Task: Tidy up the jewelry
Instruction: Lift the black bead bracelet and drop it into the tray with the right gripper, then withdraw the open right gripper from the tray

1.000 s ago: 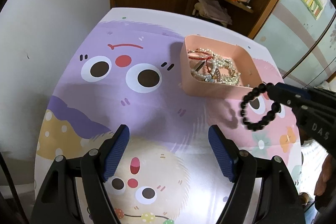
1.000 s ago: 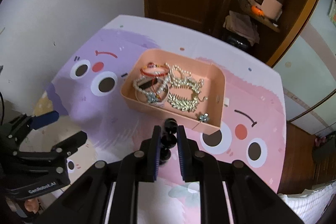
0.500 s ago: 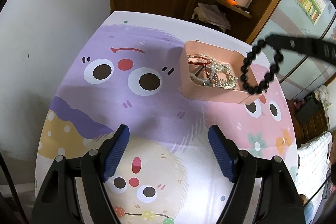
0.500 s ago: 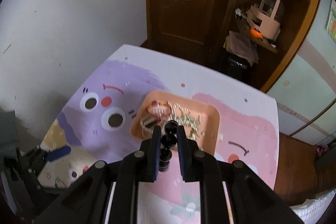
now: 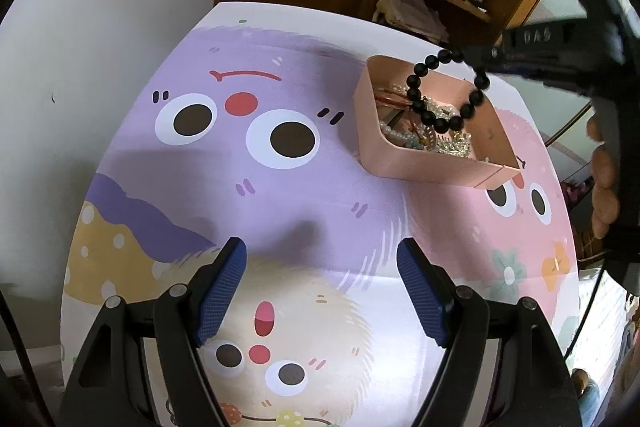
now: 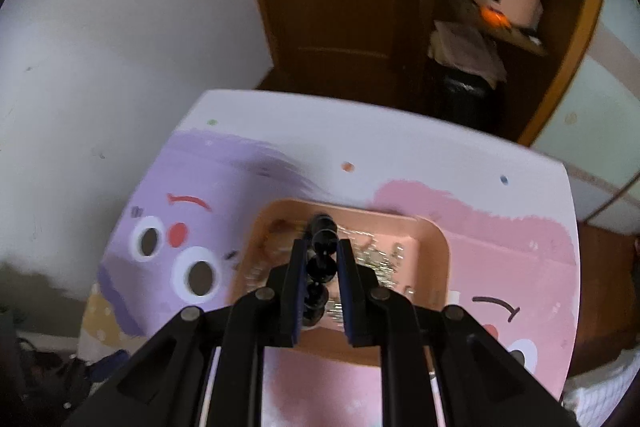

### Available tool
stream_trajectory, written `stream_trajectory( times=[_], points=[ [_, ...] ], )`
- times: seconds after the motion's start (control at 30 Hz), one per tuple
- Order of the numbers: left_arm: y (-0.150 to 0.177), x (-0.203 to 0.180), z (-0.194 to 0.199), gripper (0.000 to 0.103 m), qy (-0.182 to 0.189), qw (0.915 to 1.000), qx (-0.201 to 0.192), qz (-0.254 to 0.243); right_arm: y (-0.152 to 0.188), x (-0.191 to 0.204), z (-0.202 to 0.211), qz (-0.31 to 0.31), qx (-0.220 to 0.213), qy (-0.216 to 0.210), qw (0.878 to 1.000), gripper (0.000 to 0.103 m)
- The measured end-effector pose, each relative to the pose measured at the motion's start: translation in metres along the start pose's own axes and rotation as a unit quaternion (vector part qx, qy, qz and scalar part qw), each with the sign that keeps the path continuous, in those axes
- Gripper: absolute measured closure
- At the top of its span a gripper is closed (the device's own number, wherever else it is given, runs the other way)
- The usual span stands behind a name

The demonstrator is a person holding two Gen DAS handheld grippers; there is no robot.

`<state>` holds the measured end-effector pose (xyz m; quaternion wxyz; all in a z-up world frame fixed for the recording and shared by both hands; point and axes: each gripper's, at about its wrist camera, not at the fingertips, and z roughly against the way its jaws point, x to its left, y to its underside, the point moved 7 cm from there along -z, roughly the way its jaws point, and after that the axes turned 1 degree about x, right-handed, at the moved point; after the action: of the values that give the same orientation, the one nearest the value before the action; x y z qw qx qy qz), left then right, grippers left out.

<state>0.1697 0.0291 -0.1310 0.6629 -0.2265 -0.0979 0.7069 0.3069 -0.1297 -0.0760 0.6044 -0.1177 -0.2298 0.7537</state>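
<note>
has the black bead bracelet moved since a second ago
Yes. In the left wrist view the black bead bracelet, pinched in the right gripper, went from beside the pink tray's near right corner to hanging above its contents.

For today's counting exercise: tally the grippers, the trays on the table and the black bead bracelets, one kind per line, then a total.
Two-finger grippers: 2 (left gripper, right gripper)
Pink rectangular plastic tray: 1
Black round-bead bracelet: 1
Total: 4
</note>
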Motion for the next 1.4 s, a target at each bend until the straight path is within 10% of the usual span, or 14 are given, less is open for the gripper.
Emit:
stream_trajectory(
  times=[0.57,1.4],
  points=[
    [0.003,-0.021,-0.006,0.026,-0.011,0.9994,0.01,-0.032,0.041,-0.052,-0.032,-0.067,0.061,-0.002,0.996,0.087],
    [0.02,-0.044,0.022,0.017,0.005,0.9989,0.012,-0.045,0.126,-0.035,0.057,-0.108,-0.02,-0.038,0.993,0.074]
  ],
)
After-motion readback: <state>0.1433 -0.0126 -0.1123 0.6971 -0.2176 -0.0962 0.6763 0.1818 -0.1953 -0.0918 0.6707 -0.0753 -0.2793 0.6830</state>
